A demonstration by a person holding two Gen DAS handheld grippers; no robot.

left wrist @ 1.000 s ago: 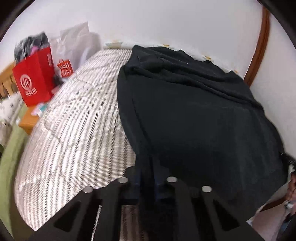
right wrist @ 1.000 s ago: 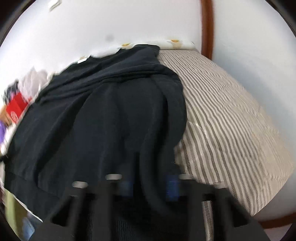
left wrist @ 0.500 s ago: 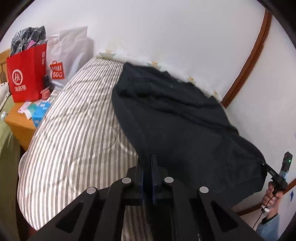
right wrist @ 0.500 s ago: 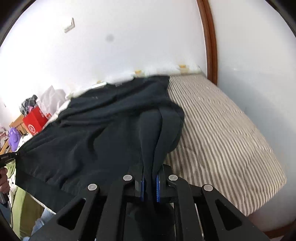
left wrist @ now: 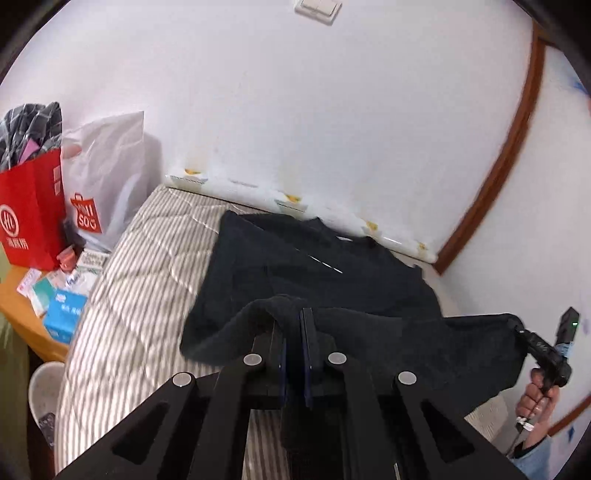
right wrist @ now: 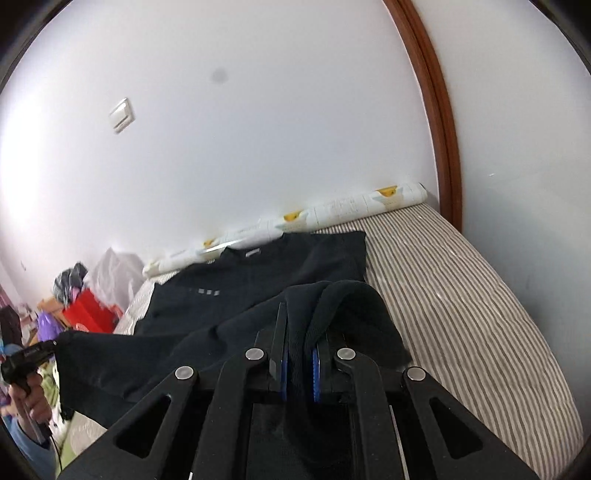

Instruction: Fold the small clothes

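Item: black T-shirt point(left wrist: 317, 273), lying collar-end toward the wall on the striped mattress point(left wrist: 140, 280), its near hem lifted clear of the bed and hanging between your two tools

Left gripper point(left wrist: 293, 332): you are pinching one hem corner; jaws closed down to the thickness of the cloth, fabric bunching over the tips

Right gripper point(right wrist: 297, 332): you are pinching the other hem corner the same way, blue pads point(right wrist: 282, 369) pressing a gathered ridge of cloth

Step in hand, as judged: you are carrying out the first fold, raising the bottom edge so it can travel toward the collar

Next move, as judged: you are needing to bring both corners forward together, level with each other, and lay the hem just short of the neckline before letting go; unequal travel would skew the fold

Left wrist view only: red paper bag point(left wrist: 29, 206), white shopping bag point(left wrist: 107, 177) and small packets on a wooden bedside table point(left wrist: 14, 299); wall switch point(left wrist: 317, 9) high up; your right hand point(left wrist: 539, 395) on its handle

Right wrist view only: bare run of mattress to the shirt's right reaching the brown wooden trim point(right wrist: 436, 122); pale chest marking point(right wrist: 207, 292) on the shirt; patterned roll point(right wrist: 332, 206) along the wall; your left hand point(right wrist: 31, 397) at the frame edge
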